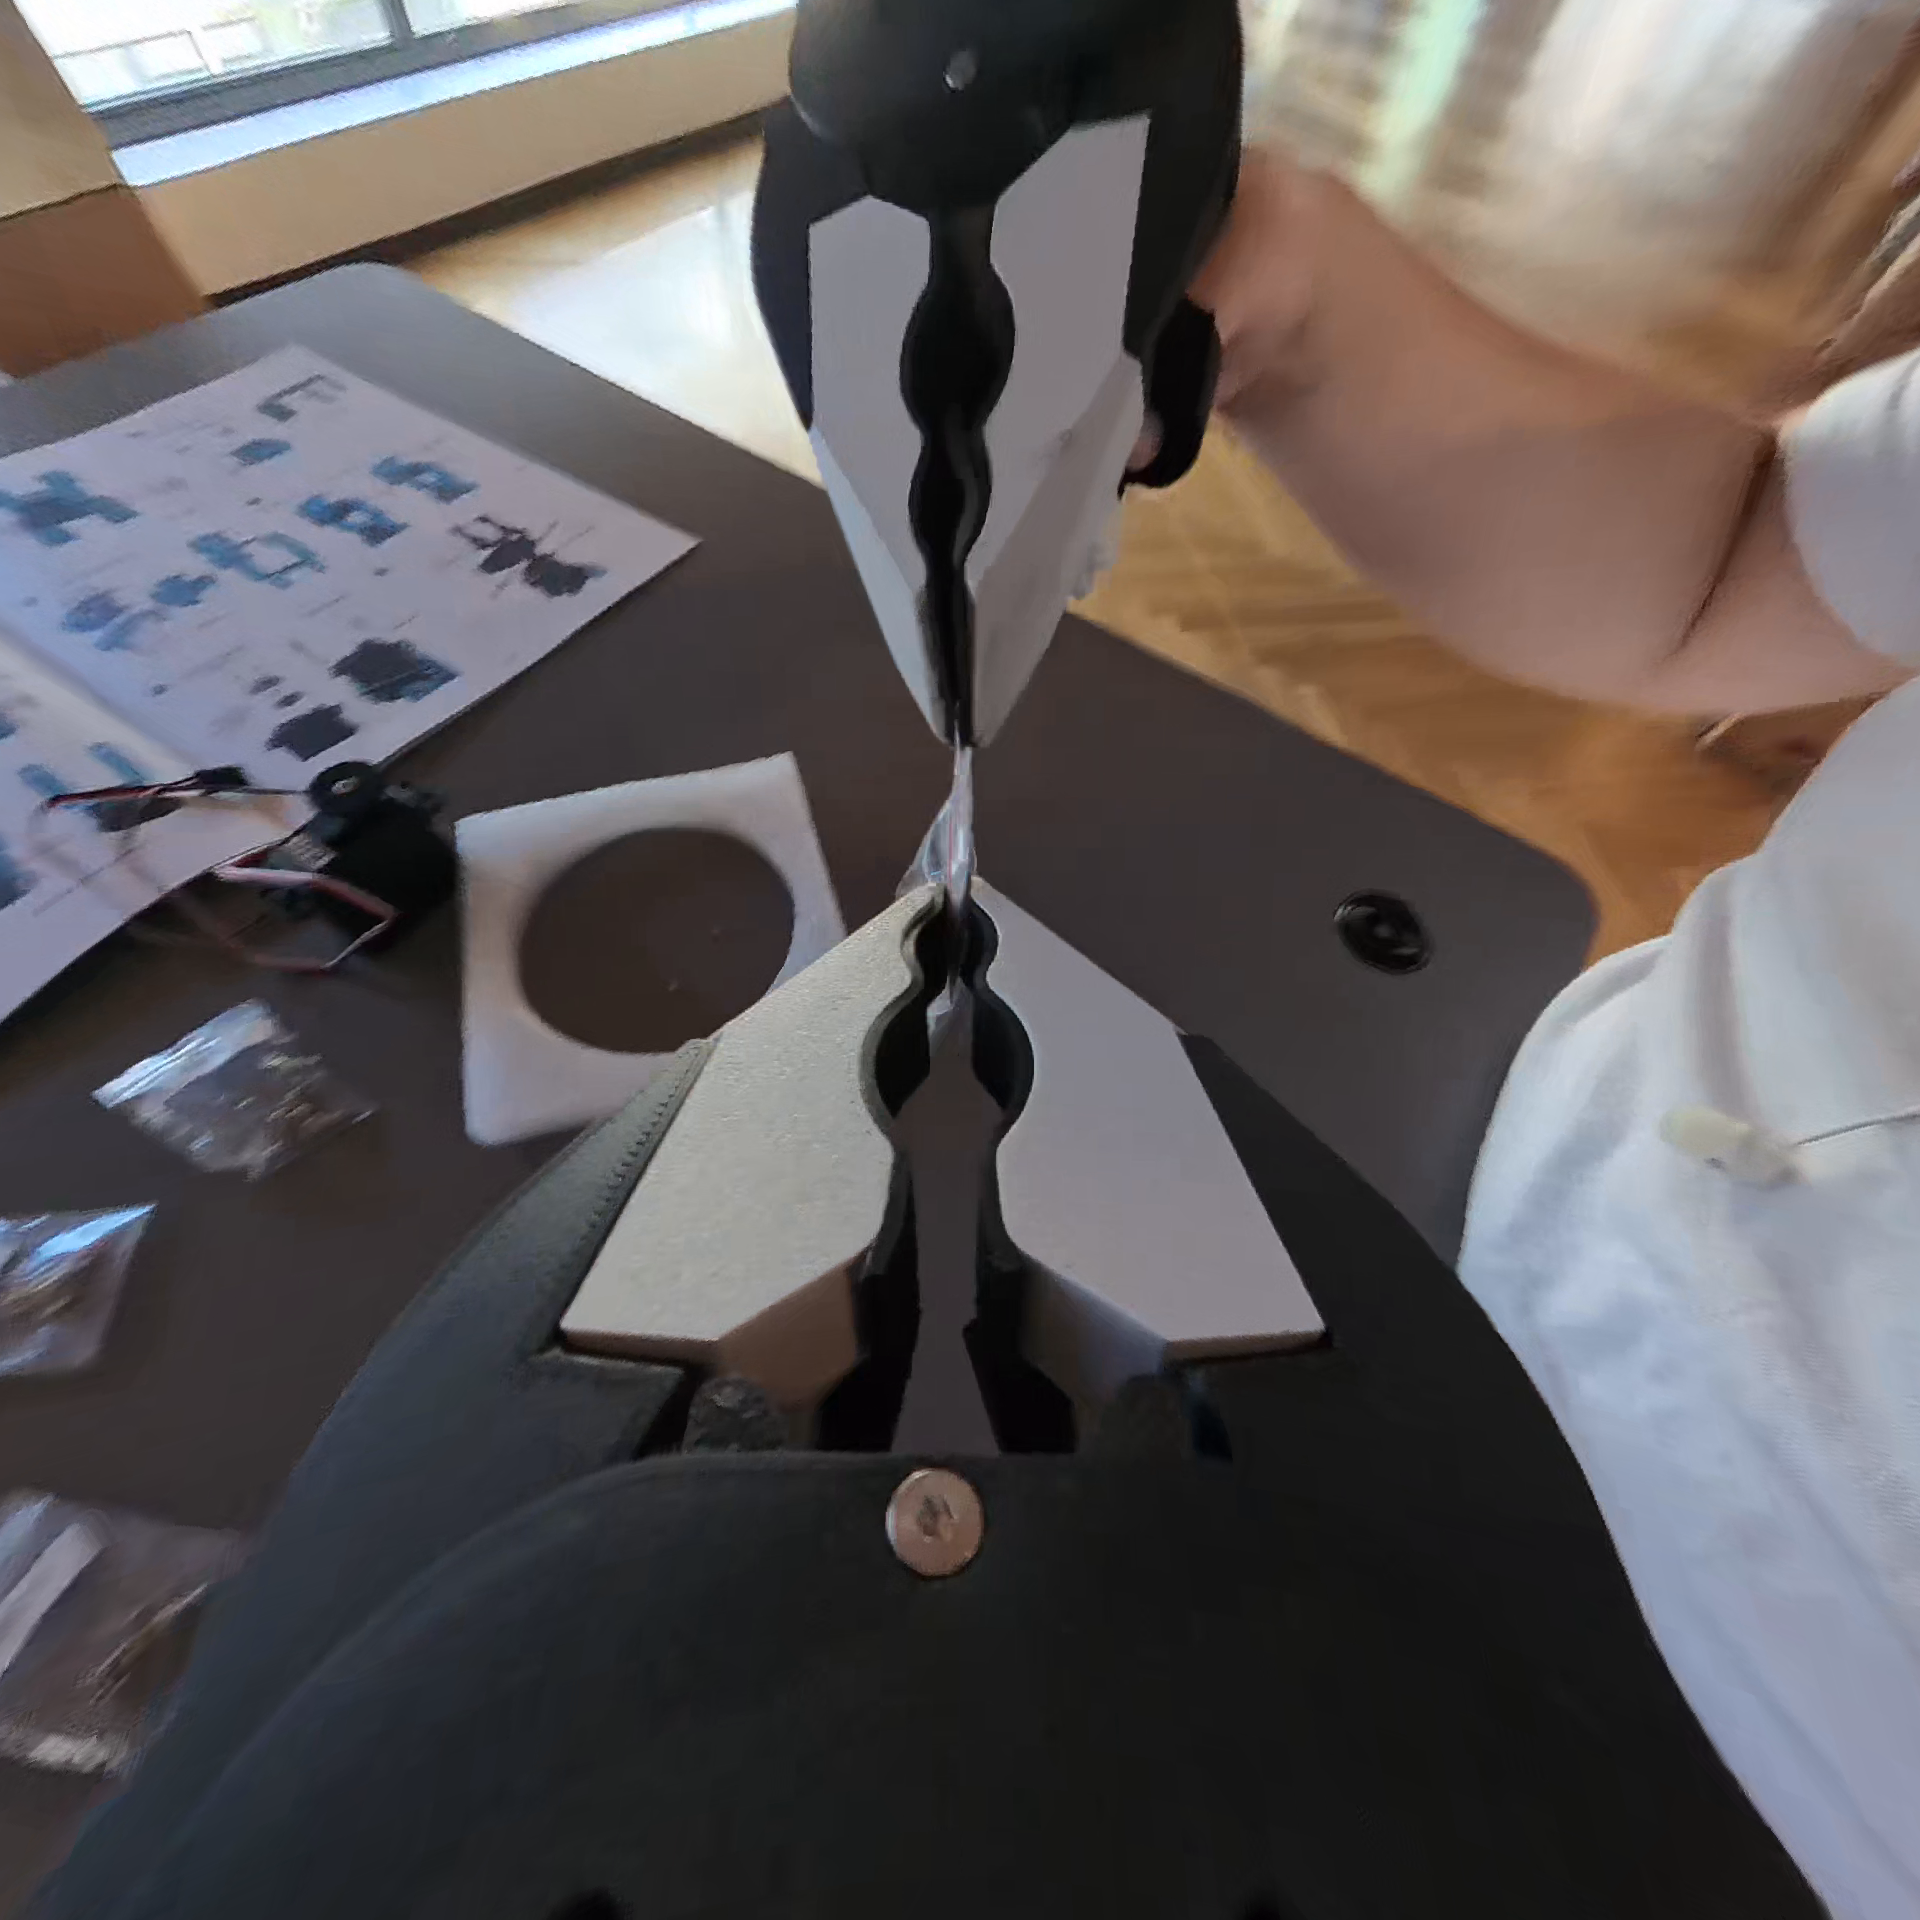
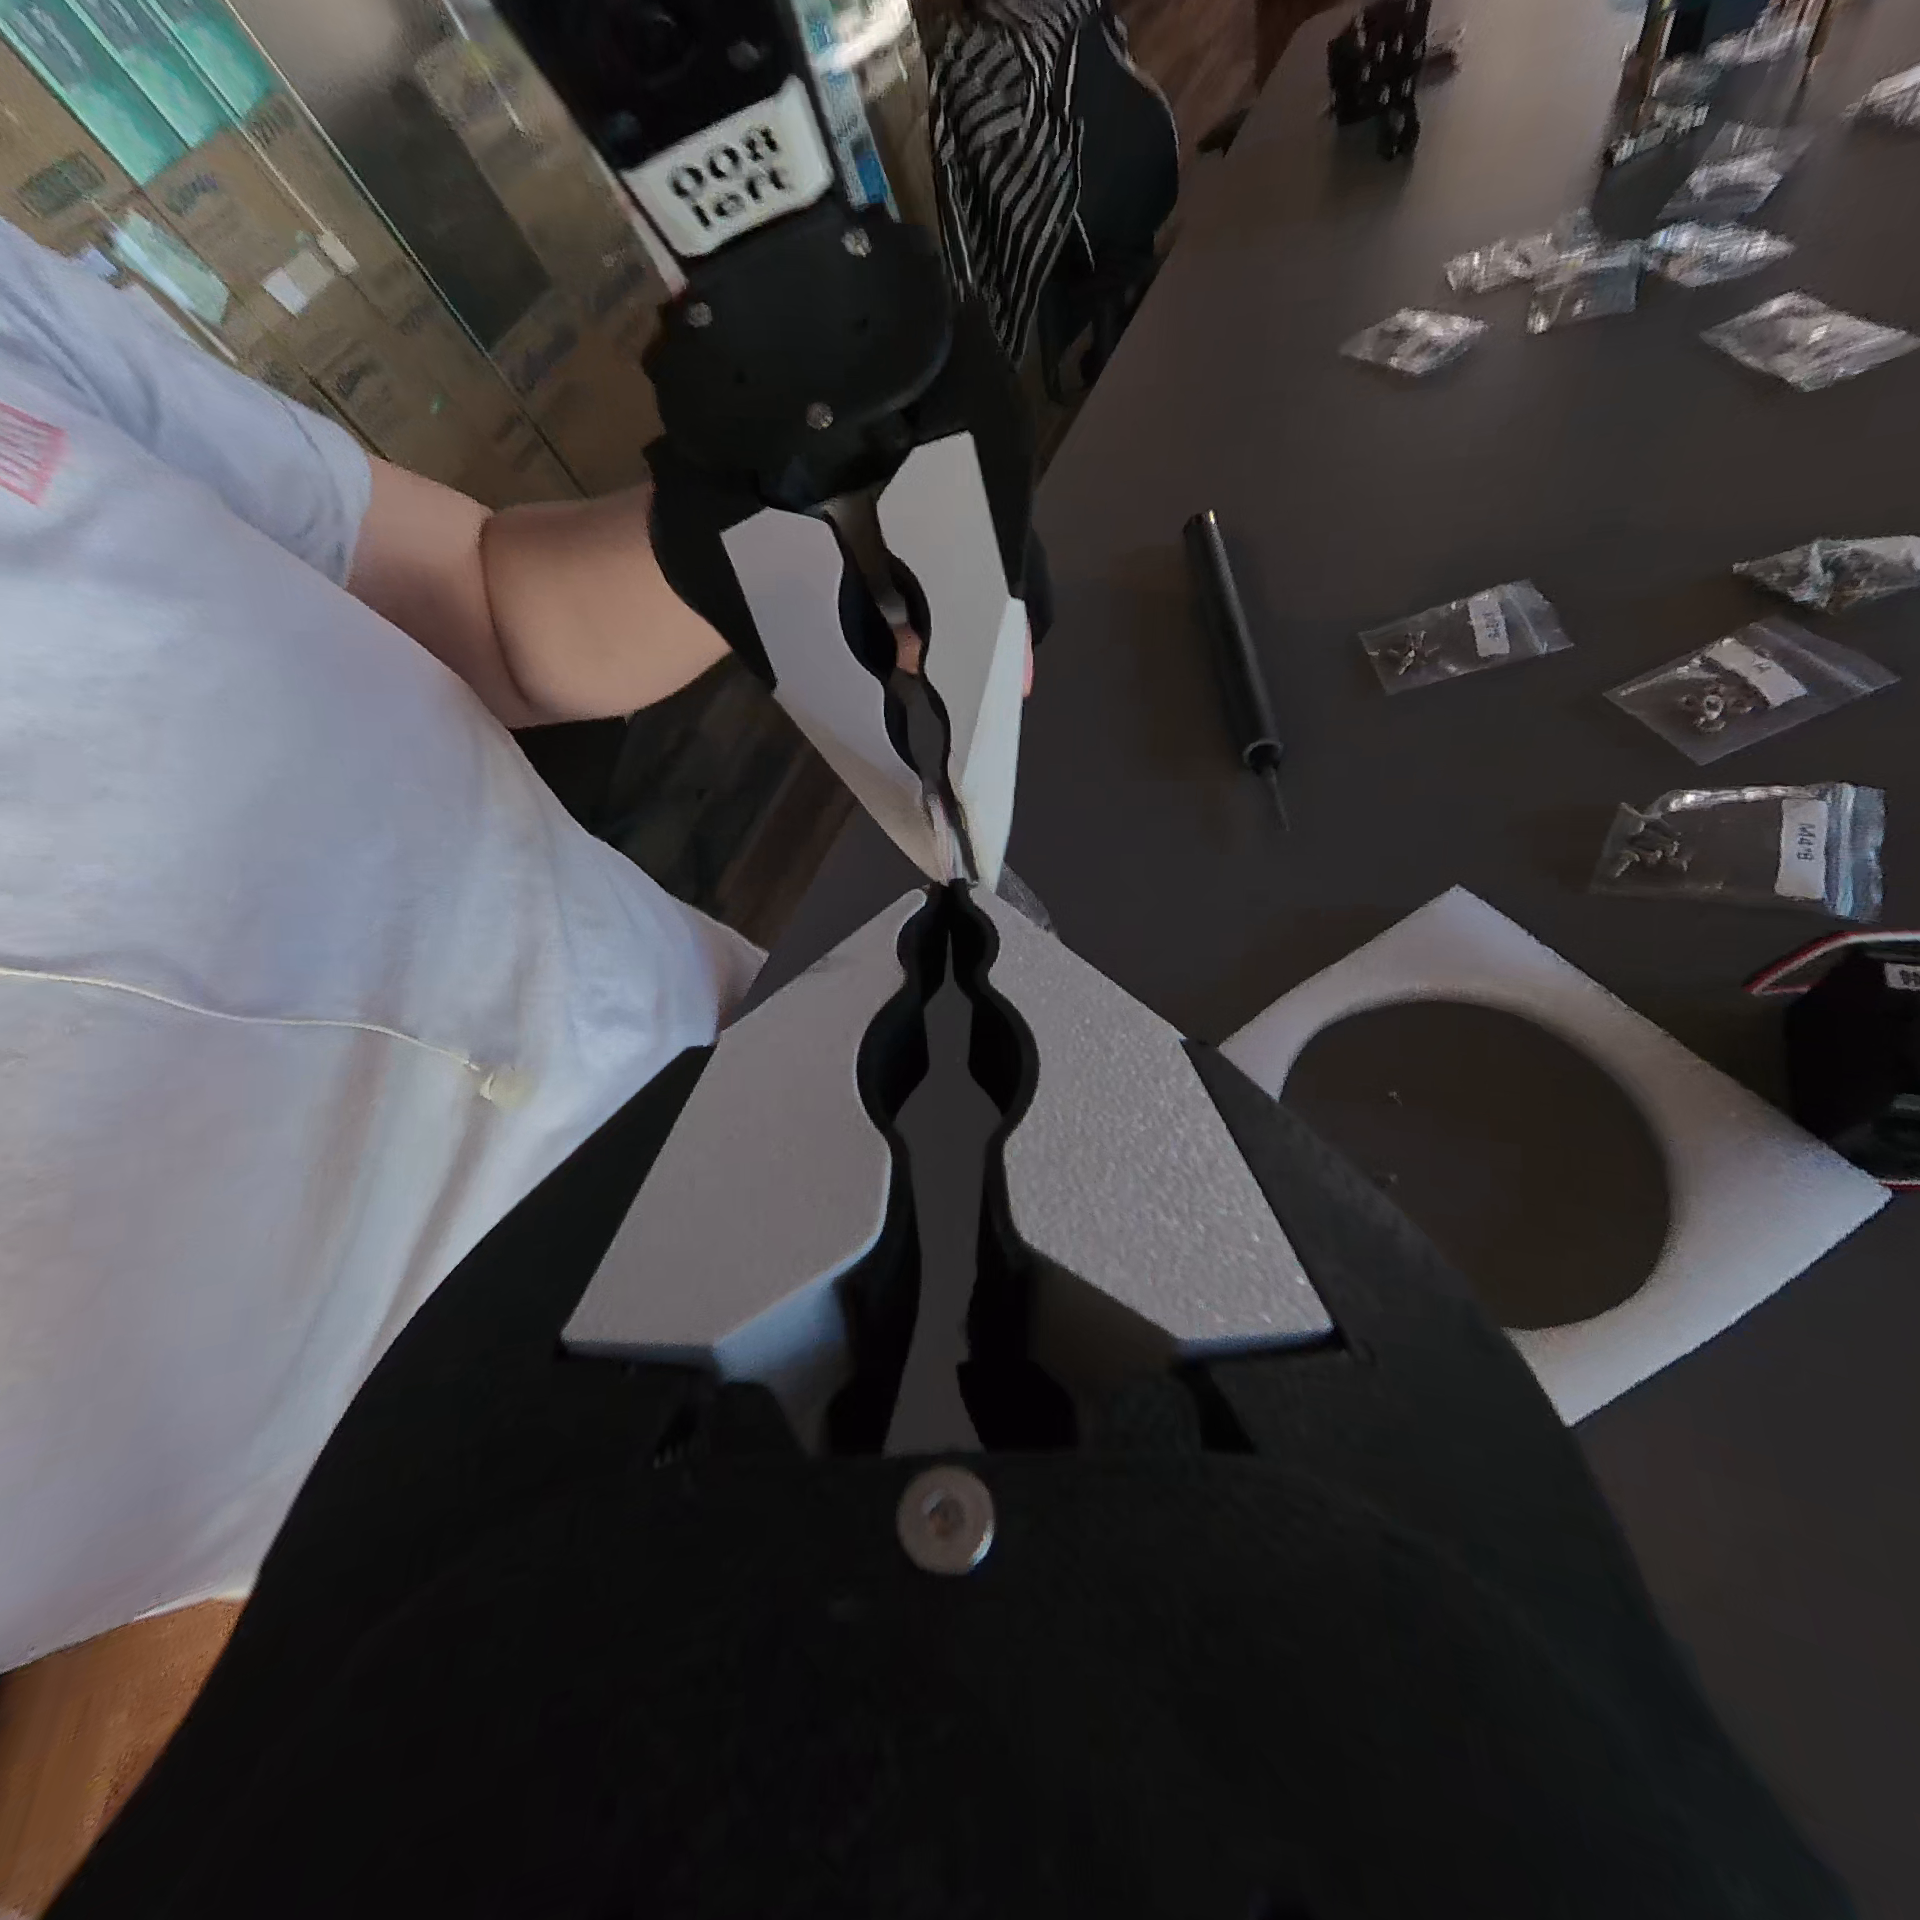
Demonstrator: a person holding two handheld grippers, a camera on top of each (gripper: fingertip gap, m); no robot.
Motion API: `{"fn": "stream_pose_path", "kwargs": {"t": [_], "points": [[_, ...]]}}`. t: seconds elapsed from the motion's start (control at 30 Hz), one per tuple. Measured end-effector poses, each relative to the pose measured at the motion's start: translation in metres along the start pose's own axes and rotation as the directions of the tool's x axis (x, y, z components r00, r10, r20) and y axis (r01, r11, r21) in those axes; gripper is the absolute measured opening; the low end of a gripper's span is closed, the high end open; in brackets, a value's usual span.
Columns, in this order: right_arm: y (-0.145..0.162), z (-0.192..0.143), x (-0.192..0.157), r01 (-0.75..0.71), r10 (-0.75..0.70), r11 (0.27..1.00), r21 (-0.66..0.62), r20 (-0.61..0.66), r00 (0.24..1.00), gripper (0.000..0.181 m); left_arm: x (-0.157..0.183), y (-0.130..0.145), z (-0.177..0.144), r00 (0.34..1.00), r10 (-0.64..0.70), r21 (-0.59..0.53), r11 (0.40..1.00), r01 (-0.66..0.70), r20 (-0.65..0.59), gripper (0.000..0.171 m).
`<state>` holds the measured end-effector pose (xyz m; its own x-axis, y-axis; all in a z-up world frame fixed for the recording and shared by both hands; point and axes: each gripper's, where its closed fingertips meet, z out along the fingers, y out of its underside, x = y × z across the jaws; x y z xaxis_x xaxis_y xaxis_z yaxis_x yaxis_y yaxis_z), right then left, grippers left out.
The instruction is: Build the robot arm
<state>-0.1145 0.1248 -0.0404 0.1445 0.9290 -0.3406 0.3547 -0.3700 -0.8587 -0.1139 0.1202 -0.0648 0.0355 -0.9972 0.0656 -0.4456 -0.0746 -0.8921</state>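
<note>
My left gripper (image 1: 951, 920) and my right gripper (image 1: 961, 732) meet tip to tip above the dark table (image 1: 1143, 831). Both are shut on a small clear plastic bag (image 1: 958, 826), which is stretched between them as a thin twisted strip. In the right wrist view my right gripper (image 2: 951, 899) almost touches the left gripper (image 2: 958, 868), and only a sliver of the bag (image 2: 940, 816) shows between the left one's fingers. What the bag holds is hidden.
A white foam square with a round hole (image 1: 499, 862) lies below the grippers and also shows in the right wrist view (image 2: 1766, 1174). Nearby are a black servo with wires (image 1: 374, 842), a printed sheet (image 1: 312, 540), small parts bags (image 2: 1745, 842), a black rod-like tool (image 2: 1236, 665) and a person in a white shirt (image 1: 1714, 1351). The grippers are tip to tip, or close to it.
</note>
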Motion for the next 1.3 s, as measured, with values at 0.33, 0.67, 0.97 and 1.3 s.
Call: {"fn": "stream_pose_path", "kwargs": {"t": [0.33, 0.67, 0.97, 1.3], "points": [[0.009, -0.007, 0.003, 0.029, -0.023, 0.984, 0.176, -0.038, 0.999, 0.017, 0.002, -0.011, 0.016, 0.994, -0.064, 0.037, 0.997, 0.067, -0.092, 0.0], [0.012, -0.015, 0.014, -0.007, 0.004, 0.971, 0.238, 0.01, 1.0, 0.0, -0.006, -0.016, 0.023, 0.984, -0.119, 0.057, 0.99, 0.128, -0.135, 0.015], [0.021, -0.012, 0.025, -0.012, 0.018, 0.966, 0.257, -0.022, 1.0, 0.0, -0.01, -0.016, 0.032, 0.978, -0.076, -0.003, 0.997, 0.077, -0.194, 0.008], [0.023, -0.018, 0.031, -0.017, 0.023, 0.961, 0.275, -0.02, 1.0, 0.0, -0.016, -0.011, 0.034, 0.973, -0.065, -0.036, 0.998, 0.059, -0.22, 0.0]]}}
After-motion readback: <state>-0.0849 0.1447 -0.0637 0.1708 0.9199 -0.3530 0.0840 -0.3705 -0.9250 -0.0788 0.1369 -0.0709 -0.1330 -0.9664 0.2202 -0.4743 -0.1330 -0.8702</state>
